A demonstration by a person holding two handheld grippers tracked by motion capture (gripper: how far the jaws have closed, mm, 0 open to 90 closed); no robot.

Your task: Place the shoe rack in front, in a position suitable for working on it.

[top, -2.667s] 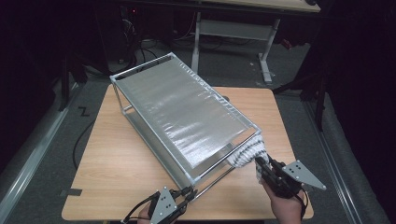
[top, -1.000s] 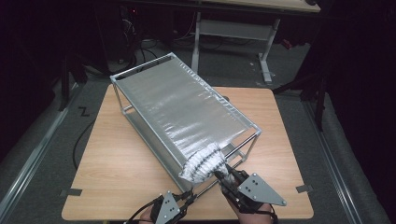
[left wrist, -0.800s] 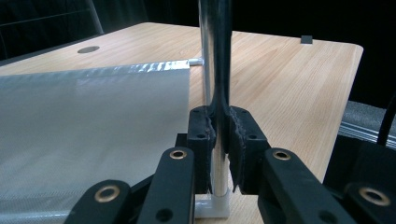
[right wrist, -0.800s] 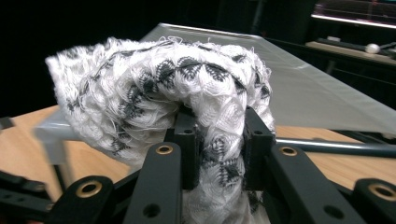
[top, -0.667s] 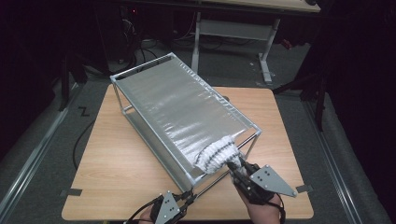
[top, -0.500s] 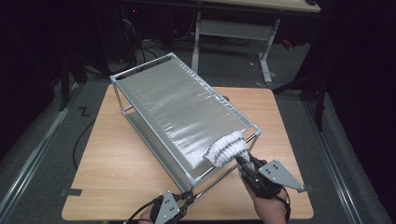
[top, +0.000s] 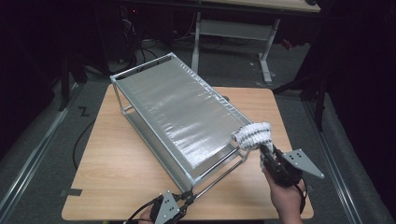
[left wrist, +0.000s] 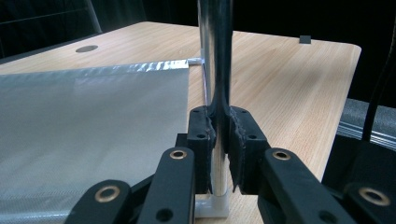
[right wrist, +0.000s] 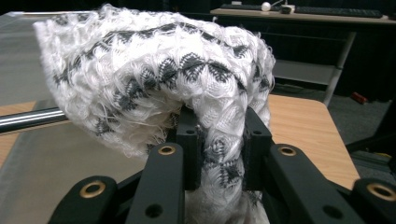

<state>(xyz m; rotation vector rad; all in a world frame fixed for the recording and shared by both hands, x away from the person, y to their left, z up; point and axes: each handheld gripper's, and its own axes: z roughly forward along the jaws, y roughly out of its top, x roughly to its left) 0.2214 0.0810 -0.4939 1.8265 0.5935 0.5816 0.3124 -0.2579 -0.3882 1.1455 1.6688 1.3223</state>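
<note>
Left tongs (left wrist: 219, 154) clamped the rack post (left wrist: 218, 70) at the near corner. Right tongs (right wrist: 219, 154) gripped a white-and-grey knit cloth (top: 253, 135) at the mesh panel's (top: 182, 112) near-right edge. Wiping looked partway; most of the panel remained. Wooden counter (top: 116, 158), dark room, desks beyond.
</note>
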